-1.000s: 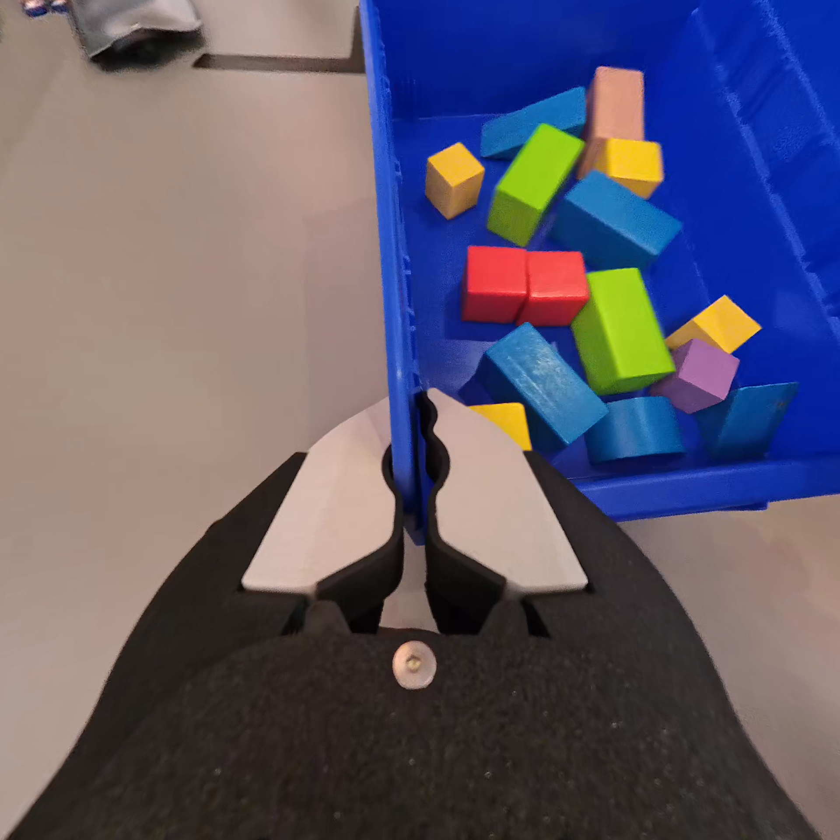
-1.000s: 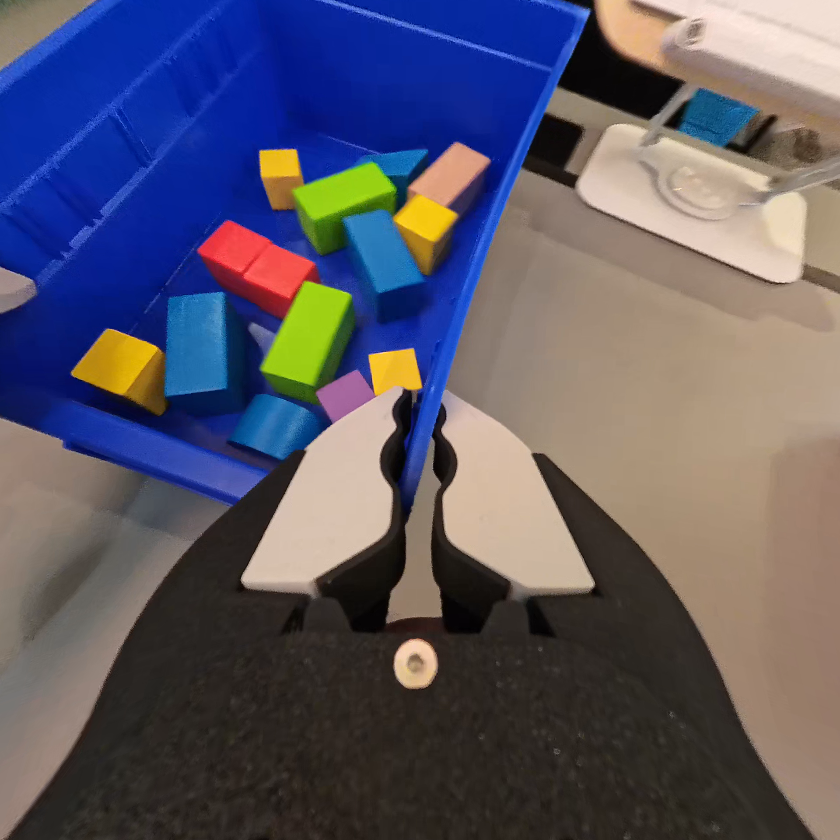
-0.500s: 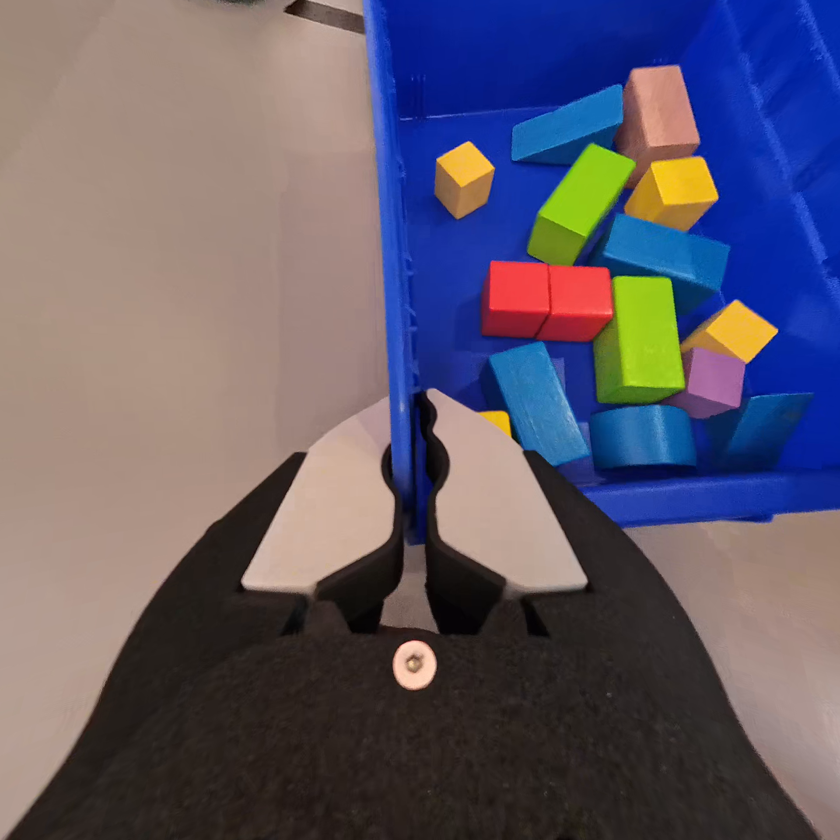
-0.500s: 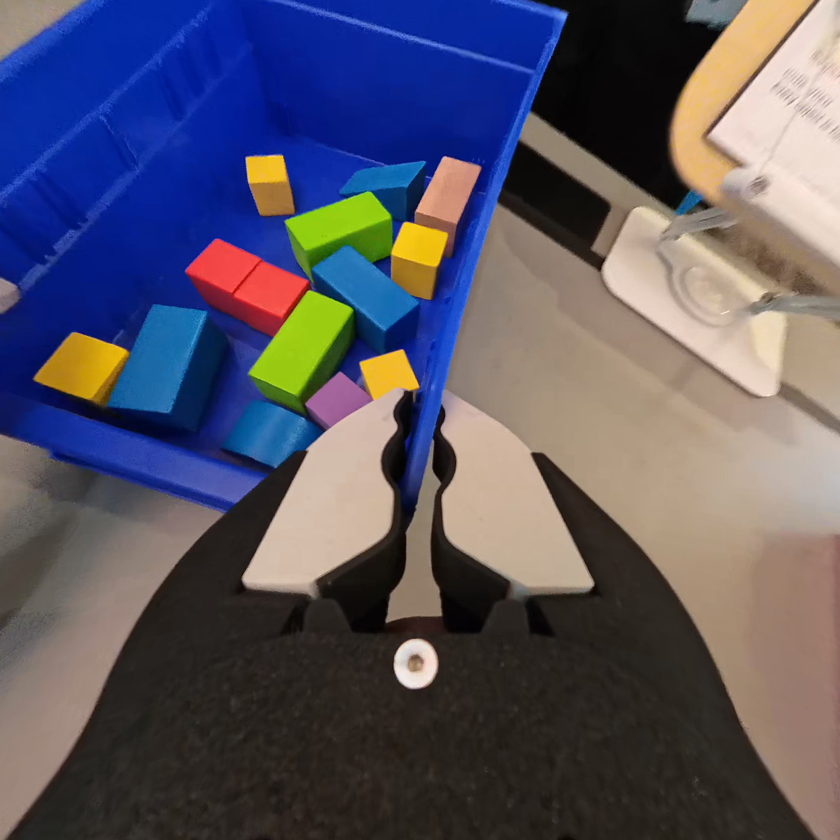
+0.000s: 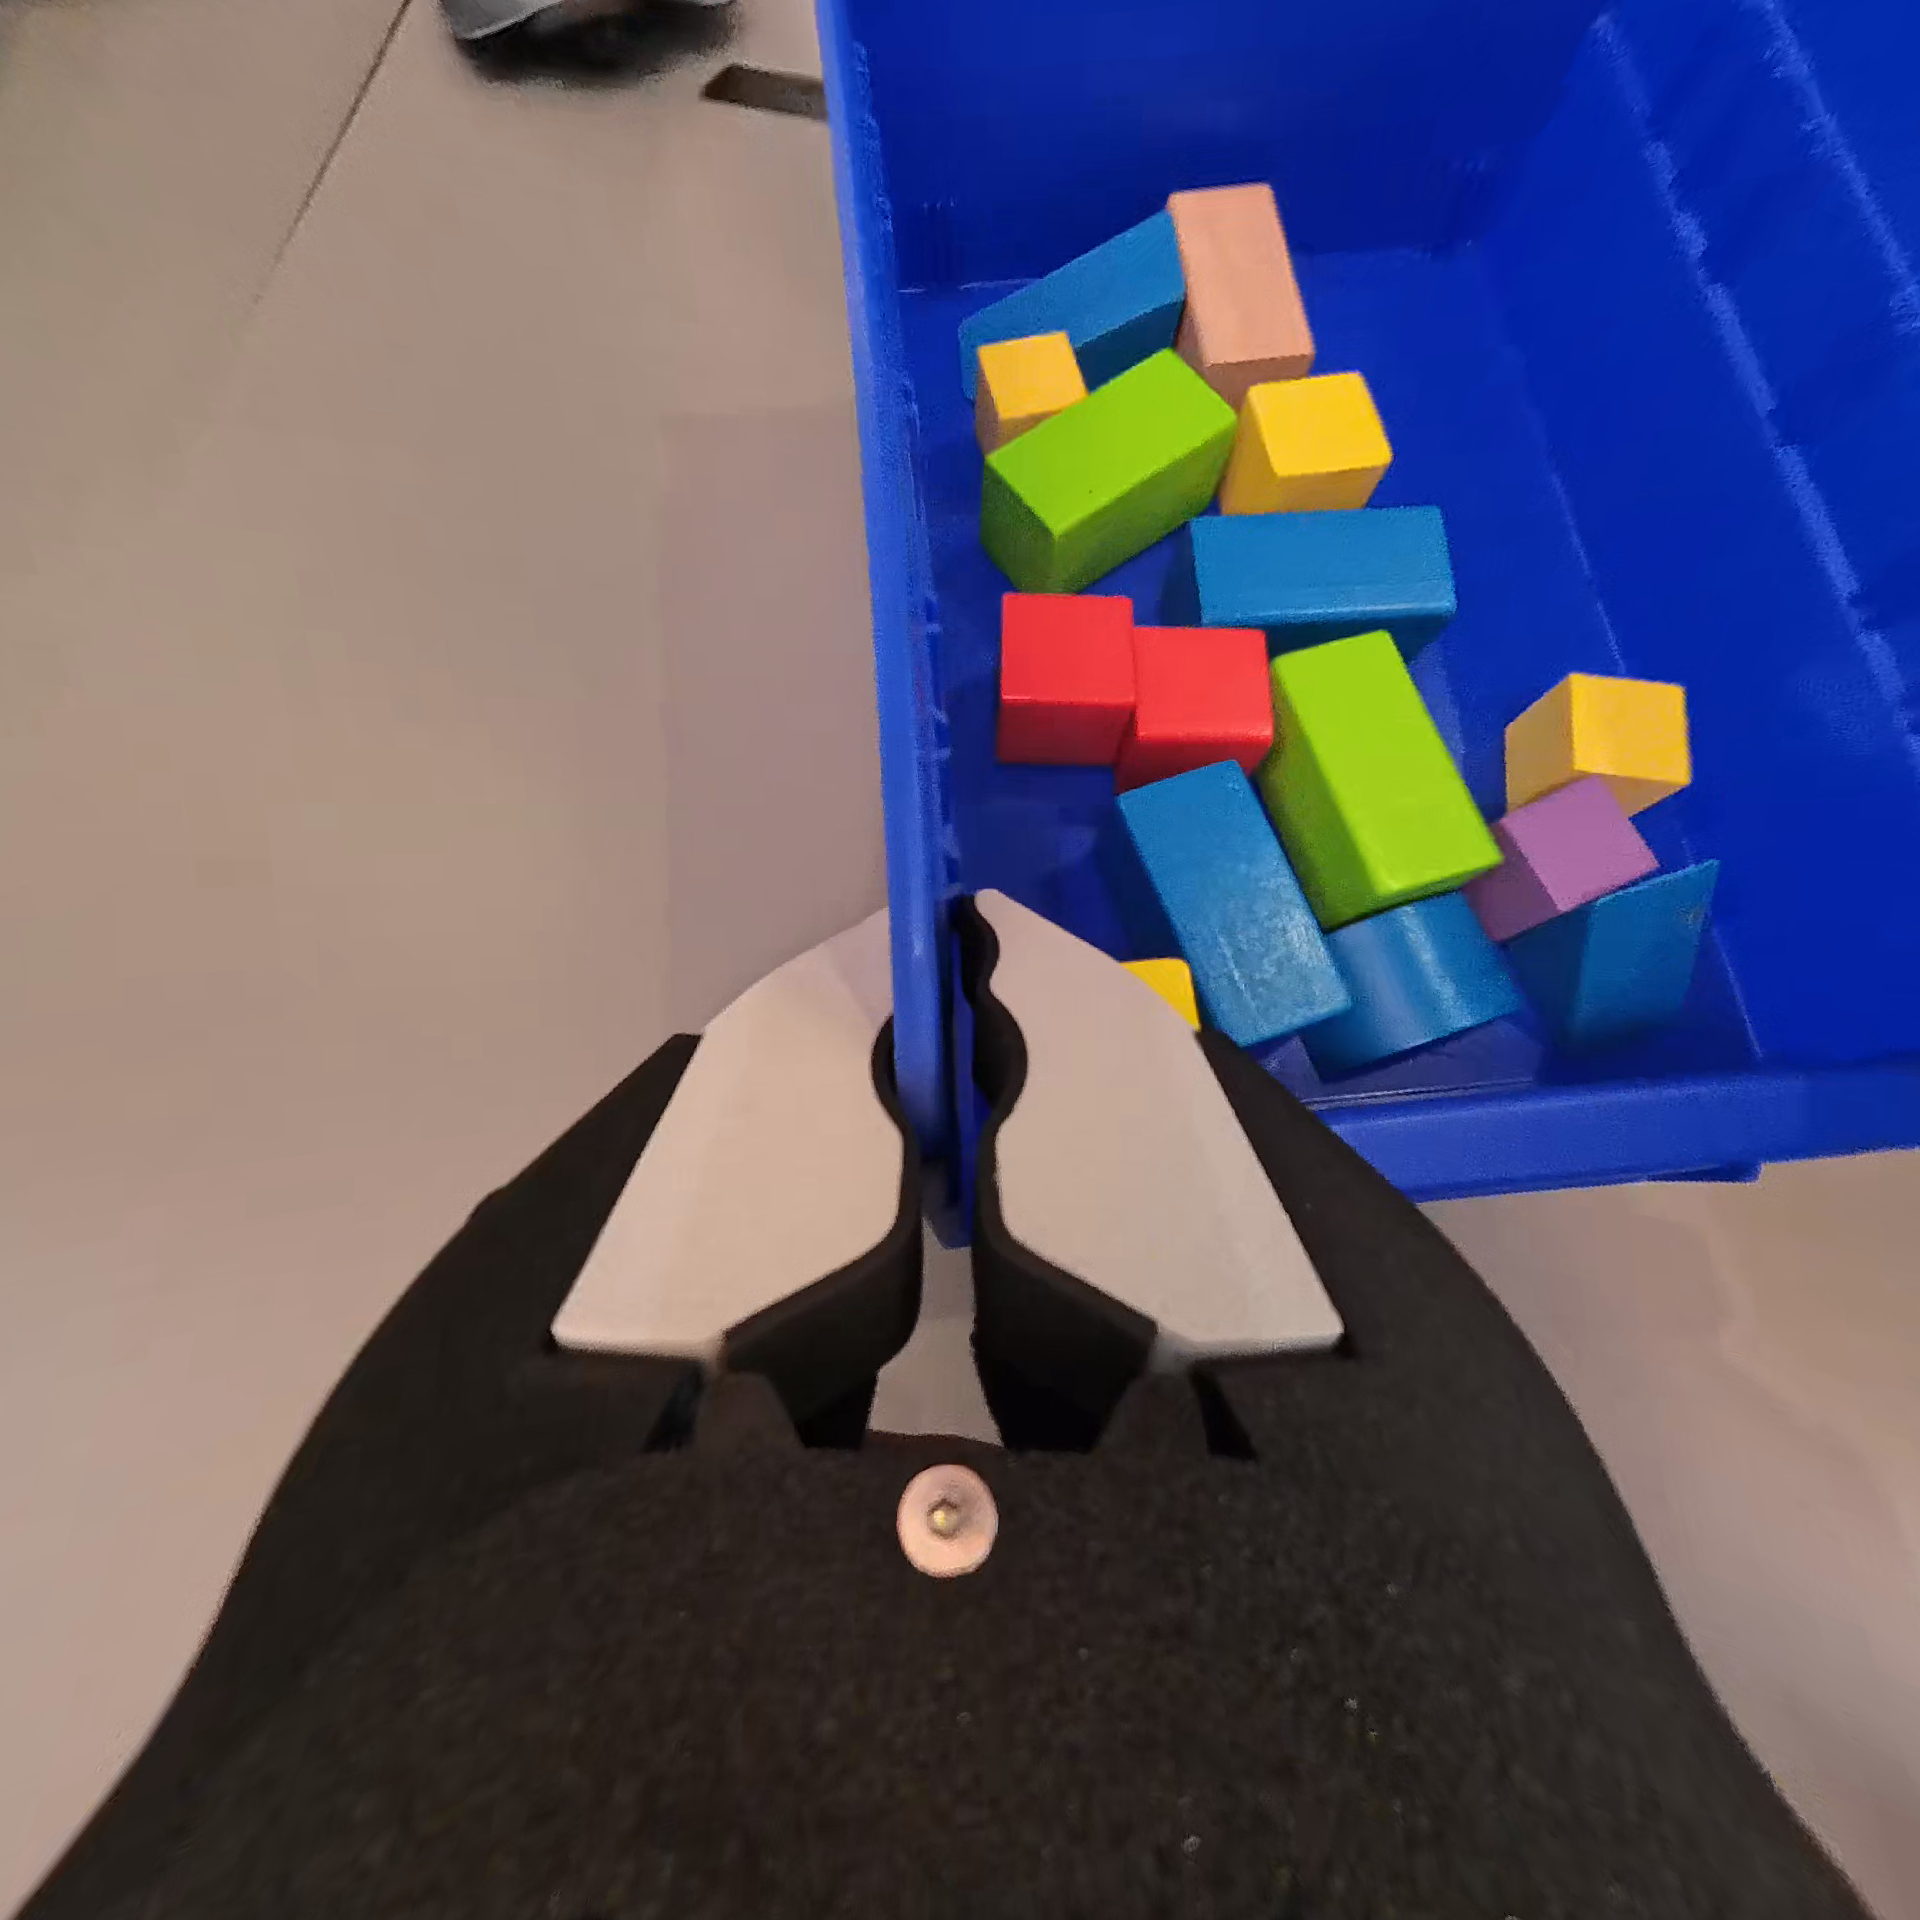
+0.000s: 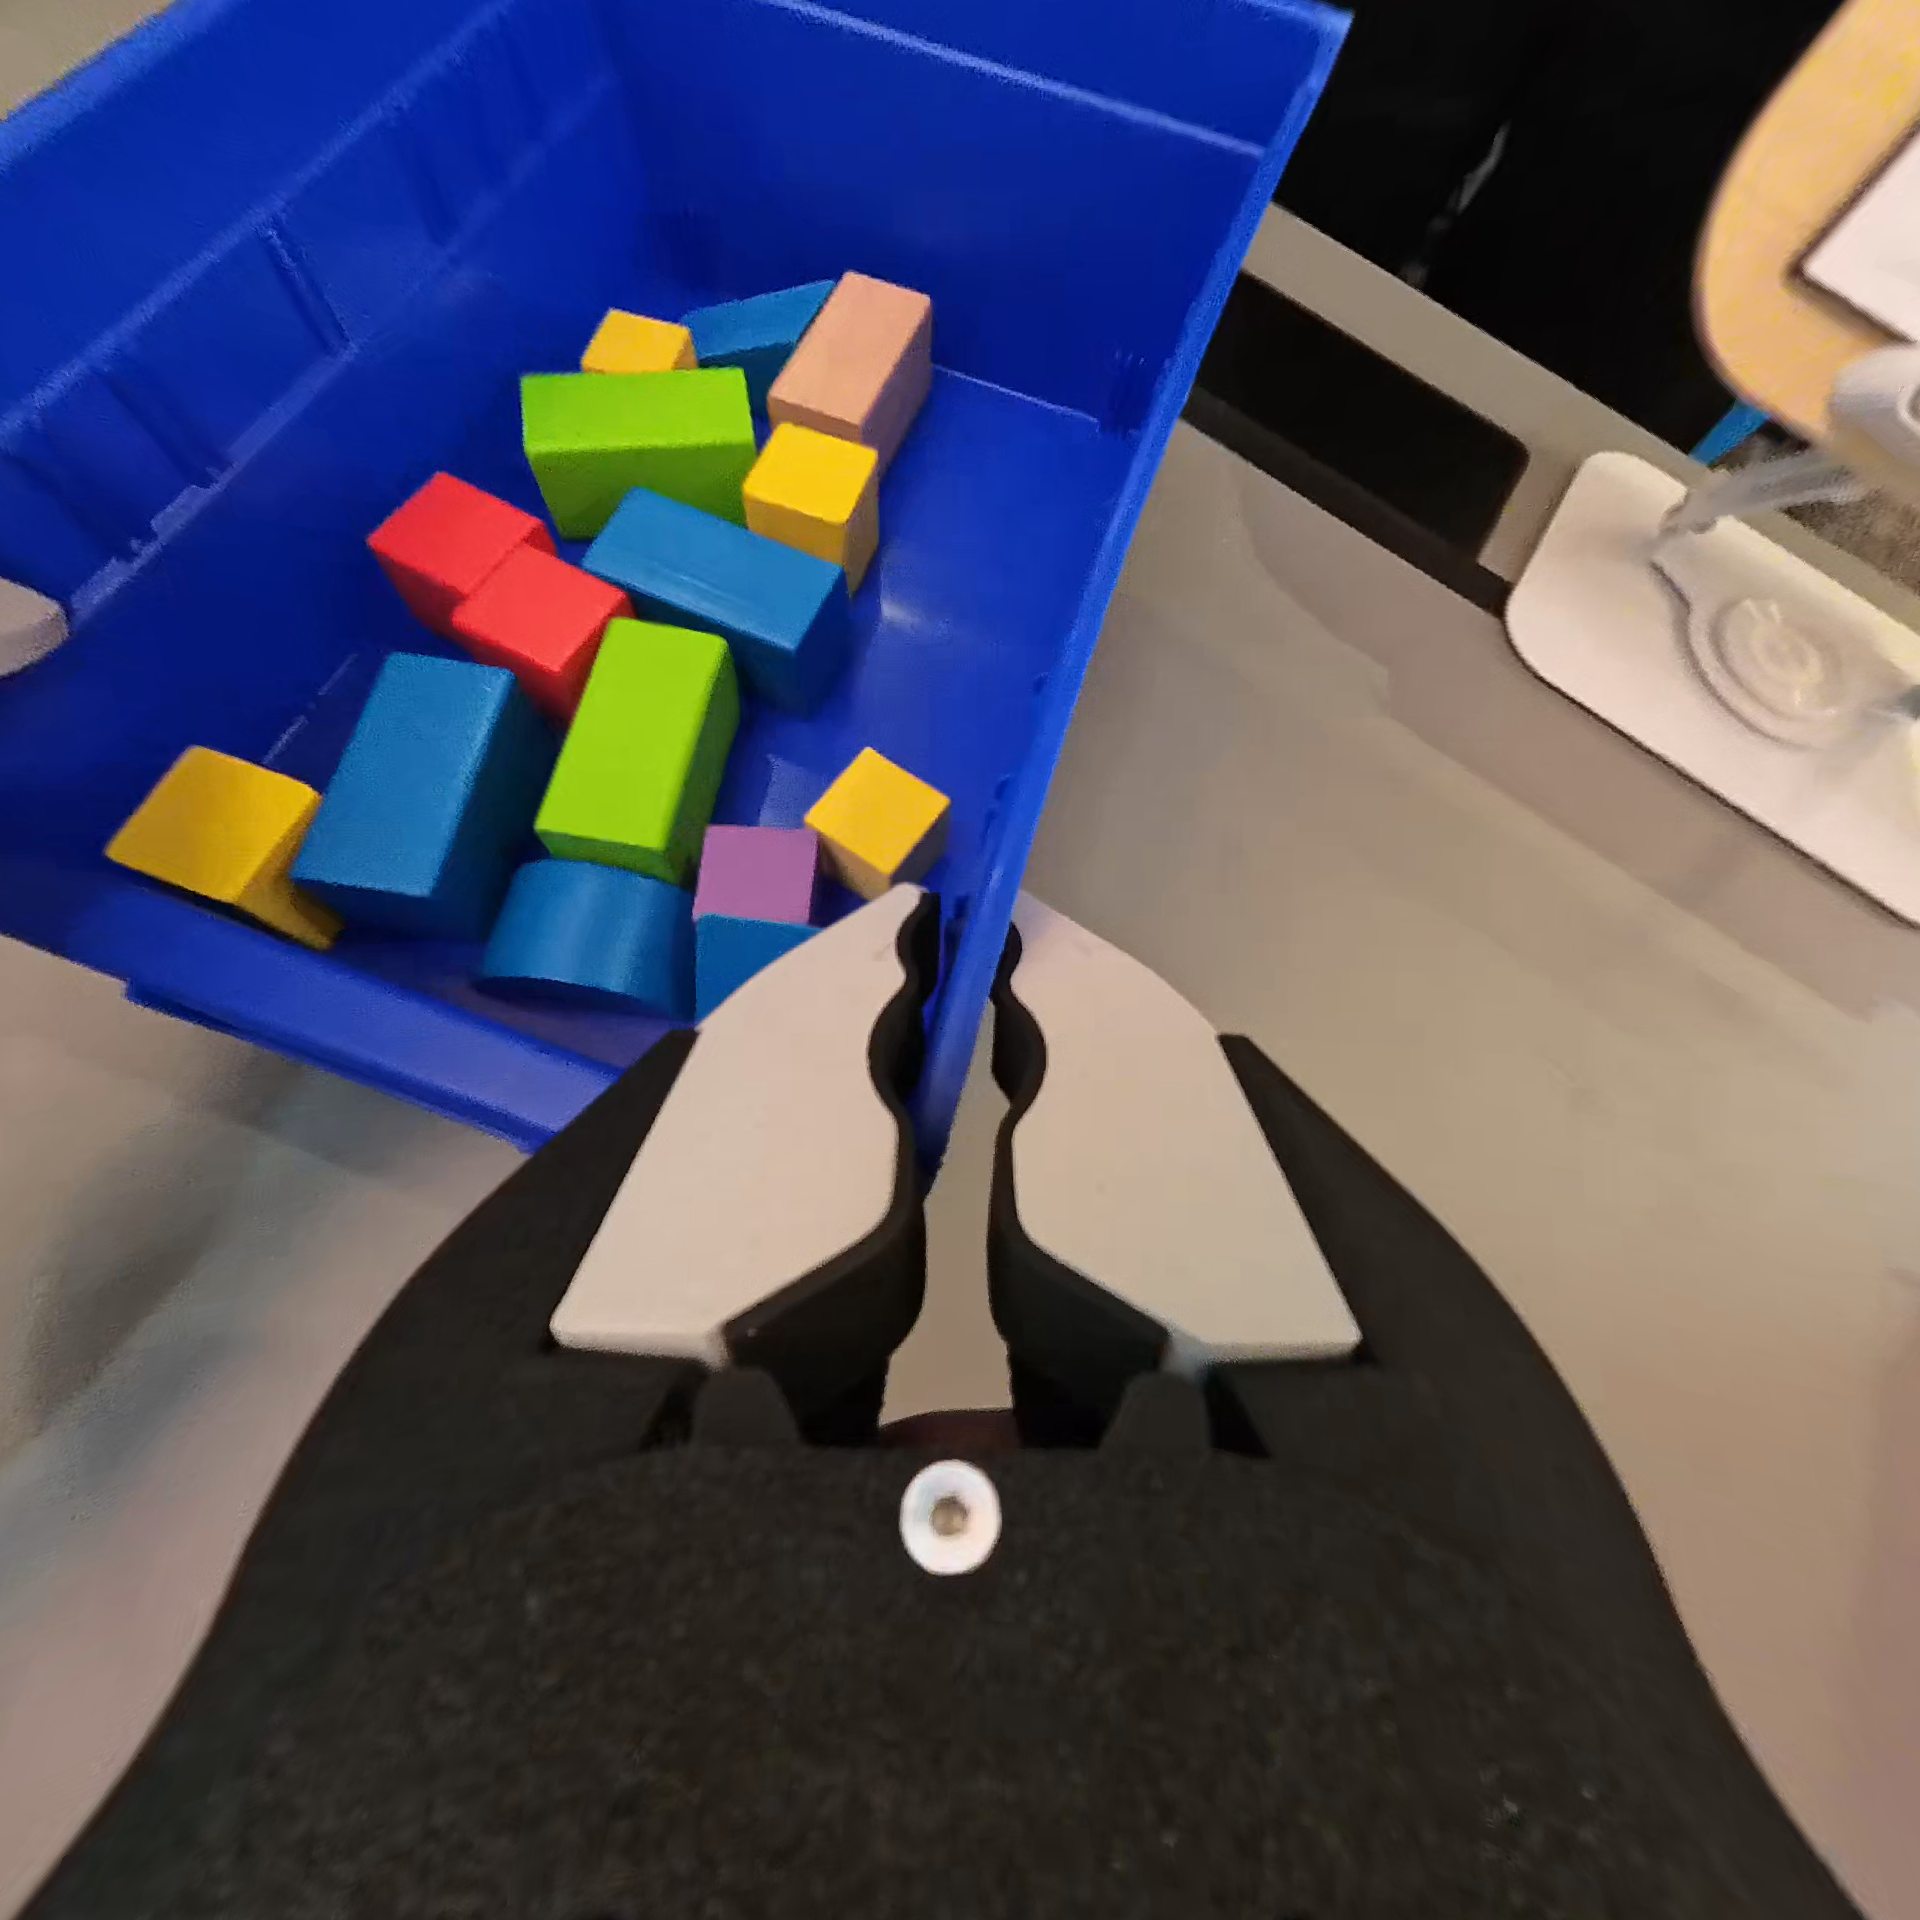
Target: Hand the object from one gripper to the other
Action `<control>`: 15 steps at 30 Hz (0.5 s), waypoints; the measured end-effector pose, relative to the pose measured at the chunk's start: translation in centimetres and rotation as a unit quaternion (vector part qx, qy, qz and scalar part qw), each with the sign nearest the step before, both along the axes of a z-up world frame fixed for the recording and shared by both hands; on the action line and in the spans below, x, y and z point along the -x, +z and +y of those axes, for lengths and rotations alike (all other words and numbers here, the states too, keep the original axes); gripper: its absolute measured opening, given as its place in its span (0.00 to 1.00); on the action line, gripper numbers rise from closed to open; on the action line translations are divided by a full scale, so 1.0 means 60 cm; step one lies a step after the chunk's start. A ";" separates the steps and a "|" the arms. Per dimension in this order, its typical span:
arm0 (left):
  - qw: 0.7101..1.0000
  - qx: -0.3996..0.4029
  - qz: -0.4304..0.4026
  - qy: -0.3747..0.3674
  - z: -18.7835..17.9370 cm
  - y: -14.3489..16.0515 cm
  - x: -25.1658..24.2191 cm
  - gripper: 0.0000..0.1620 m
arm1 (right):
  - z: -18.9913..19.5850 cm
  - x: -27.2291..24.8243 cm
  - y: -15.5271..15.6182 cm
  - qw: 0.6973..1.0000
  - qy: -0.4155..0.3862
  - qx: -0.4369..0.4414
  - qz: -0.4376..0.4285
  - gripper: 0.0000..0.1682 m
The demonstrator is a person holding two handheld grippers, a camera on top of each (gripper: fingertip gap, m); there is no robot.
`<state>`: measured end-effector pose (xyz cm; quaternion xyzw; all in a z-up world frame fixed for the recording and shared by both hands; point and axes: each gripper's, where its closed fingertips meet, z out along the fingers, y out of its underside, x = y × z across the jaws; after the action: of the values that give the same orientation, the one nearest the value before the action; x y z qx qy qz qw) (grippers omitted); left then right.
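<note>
The left tongs [image 5: 940, 935] and right tongs [image 6: 961, 925] each pinch an opposite side wall of the blue bin [image 5: 1143, 125], held tilted above the table [image 5: 416, 623]; stiff plastic, likely slippery, with loose blocks [image 6: 639, 748] that shift, so grip near the rim.

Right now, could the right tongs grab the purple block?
Probably not yet. The right tongs are shut on the blue bin's side wall, so they are busy. The purple block lies just inside that wall, wedged among other blocks; the tongs would have to let go first.
</note>
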<state>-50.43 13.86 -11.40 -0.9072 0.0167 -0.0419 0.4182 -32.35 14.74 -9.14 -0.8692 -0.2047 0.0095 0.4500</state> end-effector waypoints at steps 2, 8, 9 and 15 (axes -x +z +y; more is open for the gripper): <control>1.000 -0.006 -0.001 0.000 0.006 -0.002 -0.010 0.02 | 0.003 -0.013 0.000 1.000 -0.006 -0.006 -0.025 0.04; 0.996 -0.034 0.076 -0.045 0.001 0.026 -0.067 0.02 | 0.006 -0.074 -0.028 0.997 -0.036 0.020 0.064 0.04; 0.996 -0.034 0.080 -0.035 -0.002 0.028 -0.047 0.02 | 0.003 -0.052 -0.034 0.997 -0.021 0.023 0.068 0.04; 1.000 -0.016 0.019 -0.007 -0.008 -0.008 0.002 0.02 | -0.004 0.001 -0.010 1.000 0.001 -0.012 0.010 0.04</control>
<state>-50.54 13.35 -11.90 -0.9008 0.0317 -0.0269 0.4321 -32.41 14.48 -9.76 -0.8633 -0.2014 0.0167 0.4625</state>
